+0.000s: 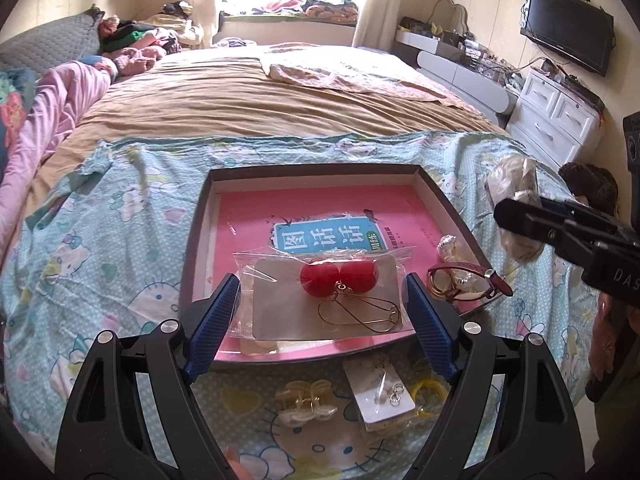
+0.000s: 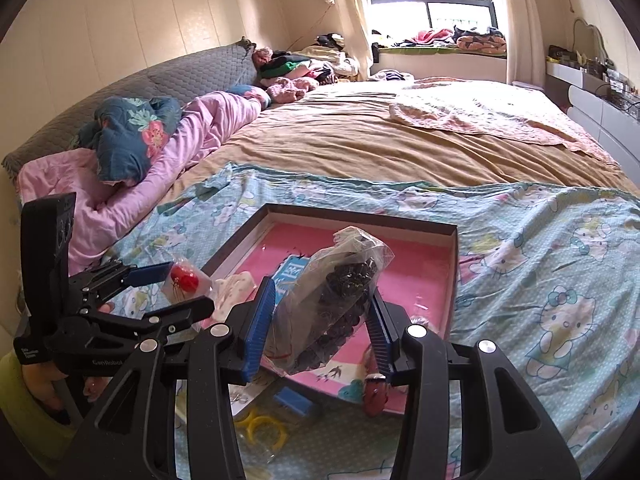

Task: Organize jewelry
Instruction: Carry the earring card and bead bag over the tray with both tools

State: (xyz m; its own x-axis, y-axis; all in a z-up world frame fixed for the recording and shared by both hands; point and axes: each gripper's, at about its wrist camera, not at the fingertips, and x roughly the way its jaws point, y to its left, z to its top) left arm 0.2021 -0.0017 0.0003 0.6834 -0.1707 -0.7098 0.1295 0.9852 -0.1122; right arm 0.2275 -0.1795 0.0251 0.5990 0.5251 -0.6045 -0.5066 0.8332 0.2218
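Fingers of both grippers grip bags above the tray point(image 1: 444, 200). Right gripper point(image 2: 320, 316) pinches the dark-bead bag point(image 2: 340, 292), long axis along its fingers; left gripper point(image 1: 322, 300) clamps the red-earring bag point(image 1: 324, 292) crosswise, tray directly beneath.

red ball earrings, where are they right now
In the left wrist view the red ball earrings, bagged on a card, sit between the left gripper fingers over the tray's near edge, left of the watch.
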